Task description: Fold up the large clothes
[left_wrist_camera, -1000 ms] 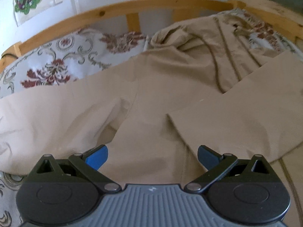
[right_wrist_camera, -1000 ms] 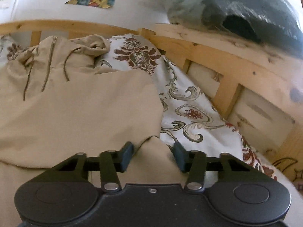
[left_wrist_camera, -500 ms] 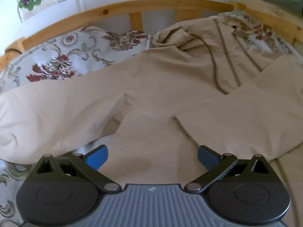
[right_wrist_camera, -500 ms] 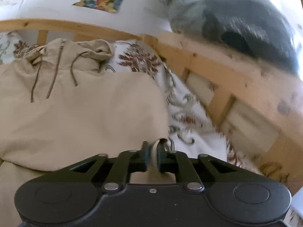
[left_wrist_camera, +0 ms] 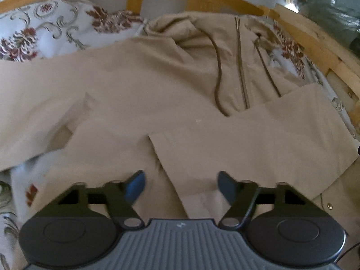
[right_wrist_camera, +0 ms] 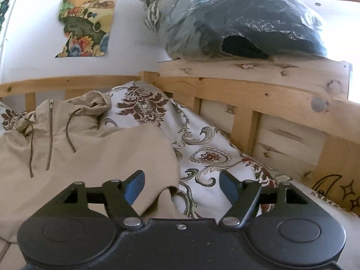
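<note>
Pine bed [right_wrist_camera: 225, 94], slatted rails on the far and right sides, carried everything. Floral sheet [right_wrist_camera: 202, 148], white with maroon and grey scrolls, covered the mattress. Beige jacket [left_wrist_camera: 146, 90] lay spread across the sheet, hood toward the far rail, zip and two dark drawcords running down its chest; one sleeve [left_wrist_camera: 258, 144] was folded across the front, the other stretched out to the left edge of the left wrist view. Plastic-wrapped bundle [right_wrist_camera: 236, 22] of dark cloth sat on the right rail's top board. Left tongs [left_wrist_camera: 181, 185] hung over the jacket's lower front, jaws having just been narrowing yet standing apart, gripping nothing. Right tongs [right_wrist_camera: 181, 185] had just been spreading, jaws apart above the jacket's edge and sheet, nothing pinched.
</note>
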`<state>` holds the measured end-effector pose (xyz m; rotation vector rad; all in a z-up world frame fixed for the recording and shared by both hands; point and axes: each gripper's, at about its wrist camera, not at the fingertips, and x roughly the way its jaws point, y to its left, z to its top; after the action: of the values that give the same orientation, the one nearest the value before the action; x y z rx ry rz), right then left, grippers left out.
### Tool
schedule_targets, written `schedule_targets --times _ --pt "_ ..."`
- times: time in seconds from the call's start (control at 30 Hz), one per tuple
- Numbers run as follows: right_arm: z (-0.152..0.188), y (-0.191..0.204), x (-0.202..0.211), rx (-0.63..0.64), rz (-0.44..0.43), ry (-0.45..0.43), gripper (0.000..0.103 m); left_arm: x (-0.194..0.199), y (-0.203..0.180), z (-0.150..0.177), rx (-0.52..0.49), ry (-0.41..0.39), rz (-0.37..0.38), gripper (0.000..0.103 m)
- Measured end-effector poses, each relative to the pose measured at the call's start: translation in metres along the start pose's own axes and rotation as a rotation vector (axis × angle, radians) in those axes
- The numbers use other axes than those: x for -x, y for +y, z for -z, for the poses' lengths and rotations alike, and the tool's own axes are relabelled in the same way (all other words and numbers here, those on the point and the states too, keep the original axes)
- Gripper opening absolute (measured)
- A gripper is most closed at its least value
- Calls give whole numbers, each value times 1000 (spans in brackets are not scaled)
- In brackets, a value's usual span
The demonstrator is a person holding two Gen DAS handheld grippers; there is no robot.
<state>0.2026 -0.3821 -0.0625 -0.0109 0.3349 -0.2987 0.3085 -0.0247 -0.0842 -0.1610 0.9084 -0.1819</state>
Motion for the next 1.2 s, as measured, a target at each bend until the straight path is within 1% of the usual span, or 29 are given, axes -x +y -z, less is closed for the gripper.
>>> schedule_targets --times 0.03,0.1,0.17,0.2,0.23,0.27,0.3,0.37,0.43,0.47,0.6,0.67,0.7,0.73,0.77,0.8,0.87,0.9,0.93,1.0,1.03,1.07,1.13,1.2 --pt "1 0 -1 0 -2 4 79 -2 -3 1 -8 2 -14 65" --pt "4 2 -1 6 1 12 80 -4 -9 3 -43 5 -38 61" --pt "5 3 -2 13 12 20 82 -4 -12 4 -84 16 -77 40" --pt "4 3 -3 24 25 26 85 -2 -11 3 -92 17 -85 36" --pt "4 4 -3 41 45 28 88 2 -10 2 -90 17 -95 19" --pt "3 4 -3 56 65 27 90 5 -9 0 -89 16 -120 3" --pt "2 3 -1 66 81 19 91 7 -8 -4 -91 16 -135 0" --pt "-2 1 1 64 90 2 94 18 -6 -7 -90 -12 -104 0" --pt "-4 -1 5 57 85 -13 98 30 -10 -9 -104 -46 -99 0" --pt "-5 -2 6 58 82 -17 98 36 -13 -9 -114 -58 -96 0" --pt "-5 -1 8 66 70 -16 98 59 -21 -4 -159 -112 -148 0" --pt "-5 1 10 78 51 -11 98 68 -22 -1 -187 -147 -204 0" --pt "-6 3 10 86 40 -5 99 70 -19 -2 -181 -159 -222 0" --pt "-5 4 11 96 39 -1 99 72 -15 -3 -167 -166 -224 0" --pt "-4 6 12 113 42 4 99 72 -10 -3 -157 -159 -190 0" --pt "-3 9 11 130 49 10 99 71 -5 -4 -143 -130 -131 0" --pt "-2 10 9 143 57 21 100 64 4 -1 -77 -58 -7 0" --pt "-1 10 8 138 54 26 100 58 6 2 -49 -20 28 0" --pt "-1 10 7 135 51 30 100 54 6 4 -38 -4 34 0" --pt "1 11 5 140 50 35 100 45 5 10 -34 18 51 10" --pt "2 12 5 143 51 37 100 41 4 12 -35 32 57 25" --pt "2 13 4 145 51 38 100 38 4 14 -34 40 61 43" --pt "4 13 3 144 51 40 100 34 3 15 -23 32 71 60" --pt "5 13 2 141 56 42 100 27 3 14 -4 46 97 61"
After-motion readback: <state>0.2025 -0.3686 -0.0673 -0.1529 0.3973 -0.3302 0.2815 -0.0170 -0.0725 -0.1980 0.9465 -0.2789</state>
